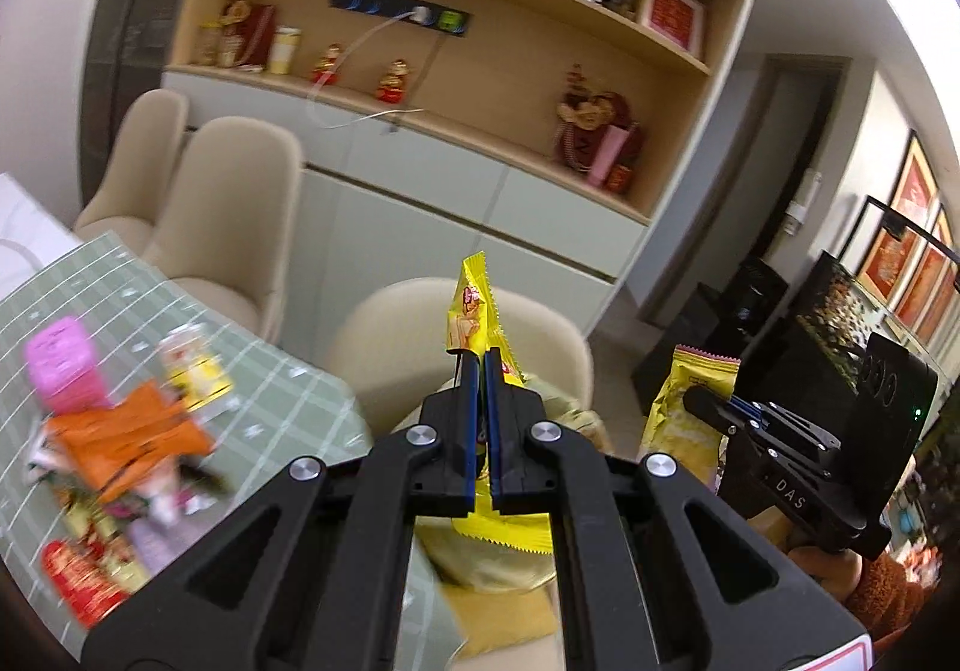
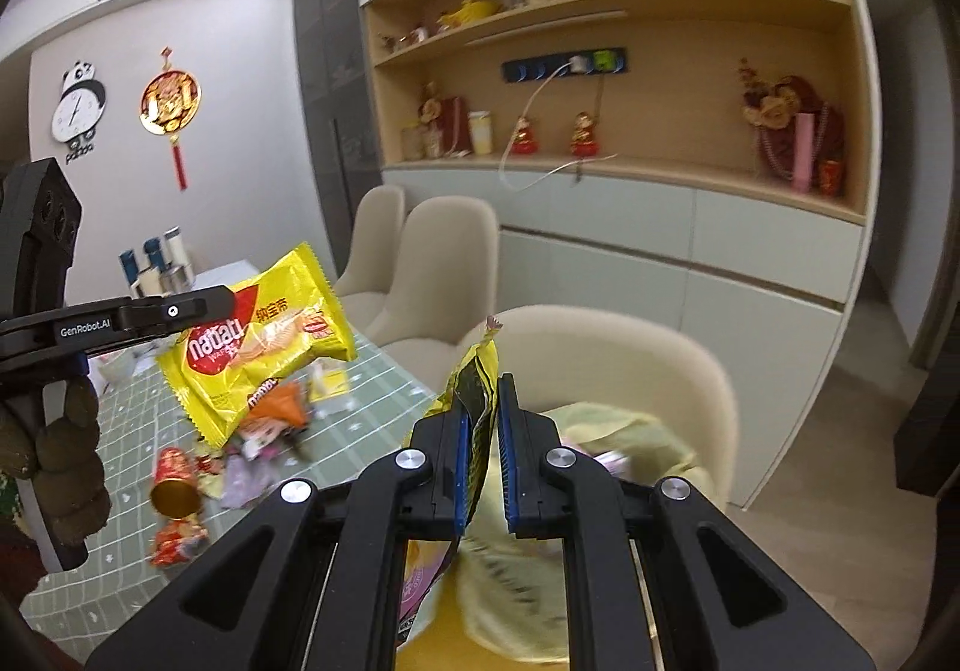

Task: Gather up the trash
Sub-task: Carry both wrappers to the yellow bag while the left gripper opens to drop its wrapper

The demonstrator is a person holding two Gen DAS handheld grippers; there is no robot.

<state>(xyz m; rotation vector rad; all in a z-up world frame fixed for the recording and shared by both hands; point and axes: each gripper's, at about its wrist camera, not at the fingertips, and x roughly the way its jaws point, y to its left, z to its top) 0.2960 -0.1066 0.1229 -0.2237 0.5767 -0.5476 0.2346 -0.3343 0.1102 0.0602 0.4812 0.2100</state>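
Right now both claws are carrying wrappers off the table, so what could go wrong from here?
The left claw pinches its yellow wafer wrapper only near one edge, so it may slip out in transit. The right claw grips a crumpled gold wrapper with a visible gap beside one pad, a loose hold. The two claws travel close together and could bump. More trash remains on the green tablecloth.

Open air ahead above the rounded beige padded chair back (image 2: 606,365), nothing between it and the pale cabinet fronts (image 2: 690,263). To the left, crowded: heap of crumpled bright wrappers (image 1: 126,431) over the green grid-patterned tablecloth (image 1: 282,395), two more beige chairs (image 2: 420,263) behind. To the right, bare light wooden floor (image 2: 858,419), clear to pass.
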